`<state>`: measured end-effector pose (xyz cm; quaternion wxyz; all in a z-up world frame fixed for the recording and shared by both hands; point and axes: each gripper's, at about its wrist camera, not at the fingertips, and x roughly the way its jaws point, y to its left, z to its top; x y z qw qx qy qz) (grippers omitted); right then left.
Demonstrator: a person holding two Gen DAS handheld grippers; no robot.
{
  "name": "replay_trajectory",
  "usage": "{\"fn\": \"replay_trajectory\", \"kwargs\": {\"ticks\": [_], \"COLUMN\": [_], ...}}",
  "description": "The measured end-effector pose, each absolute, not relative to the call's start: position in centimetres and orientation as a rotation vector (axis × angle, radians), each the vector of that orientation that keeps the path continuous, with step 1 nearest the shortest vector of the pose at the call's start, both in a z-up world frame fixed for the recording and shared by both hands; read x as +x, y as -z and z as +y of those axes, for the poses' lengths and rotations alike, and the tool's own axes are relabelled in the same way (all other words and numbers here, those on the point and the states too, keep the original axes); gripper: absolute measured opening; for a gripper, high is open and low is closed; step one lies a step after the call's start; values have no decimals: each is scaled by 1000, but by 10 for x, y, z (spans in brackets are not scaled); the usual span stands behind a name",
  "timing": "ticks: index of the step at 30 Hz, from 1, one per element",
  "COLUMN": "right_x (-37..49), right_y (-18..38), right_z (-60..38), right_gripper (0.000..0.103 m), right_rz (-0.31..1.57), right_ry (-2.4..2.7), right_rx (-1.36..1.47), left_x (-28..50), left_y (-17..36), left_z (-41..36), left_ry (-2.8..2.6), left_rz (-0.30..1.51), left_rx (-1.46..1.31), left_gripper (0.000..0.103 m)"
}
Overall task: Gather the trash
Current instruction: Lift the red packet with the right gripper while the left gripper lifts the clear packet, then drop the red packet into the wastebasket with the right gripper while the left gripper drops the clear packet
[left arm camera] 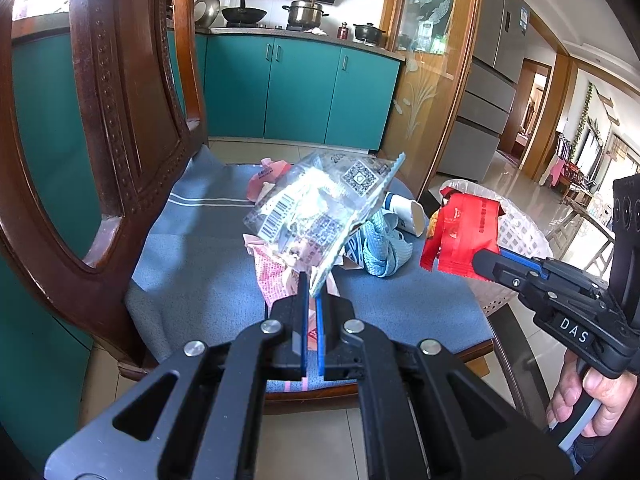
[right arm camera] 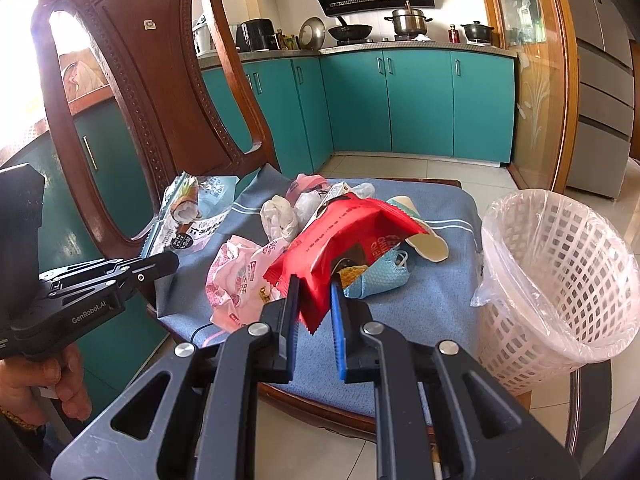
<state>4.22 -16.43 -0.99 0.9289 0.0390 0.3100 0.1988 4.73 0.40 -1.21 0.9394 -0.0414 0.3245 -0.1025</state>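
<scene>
Kitchen w/ teal cabinets [right arm camera: 420, 104]; wooden chair [right arm camera: 160, 92] at left, its blue cushion [right arm camera: 432, 304] littered. Left gripper [left arm camera: 311, 280] pinches a clear wrapper [left arm camera: 316, 204] by one edge, lifted off the seat. Right gripper [right arm camera: 314, 288], jaws narrow, clamps a red packet [right arm camera: 340, 240]. Left on the cushion: pink wrapper [right arm camera: 236, 280], crumpled tissue [right arm camera: 278, 216], blue mask [right arm camera: 380, 276], paper cup [right arm camera: 424, 232]. Lined white basket [right arm camera: 560, 280] far right looks empty, so prob. early in the job.

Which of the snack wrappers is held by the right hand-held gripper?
The red foil snack wrapper, pinched at its lower edge by the right hand-held gripper. The clear printed plastic wrapper is in the left hand-held gripper; the pink one lies on the cushion.
</scene>
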Motion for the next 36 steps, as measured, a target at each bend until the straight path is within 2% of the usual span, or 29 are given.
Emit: {"fn": "replay_trajectory", "kwargs": {"ticks": [27, 31, 36], "right_x": [43, 49, 74], "right_y": [9, -5, -14], "right_z": [-169, -198, -281], "right_gripper": [15, 15, 15], "right_rz": [619, 562, 521], "right_ry": [-397, -319, -131], "right_rx": [84, 110, 254], "left_x": [47, 48, 49], "left_y": [13, 15, 17], "left_z": [4, 4, 2], "left_ry": [210, 209, 214], "left_rz": [665, 666, 669], "left_rx": [-81, -82, -84], "left_gripper": [4, 4, 4]}}
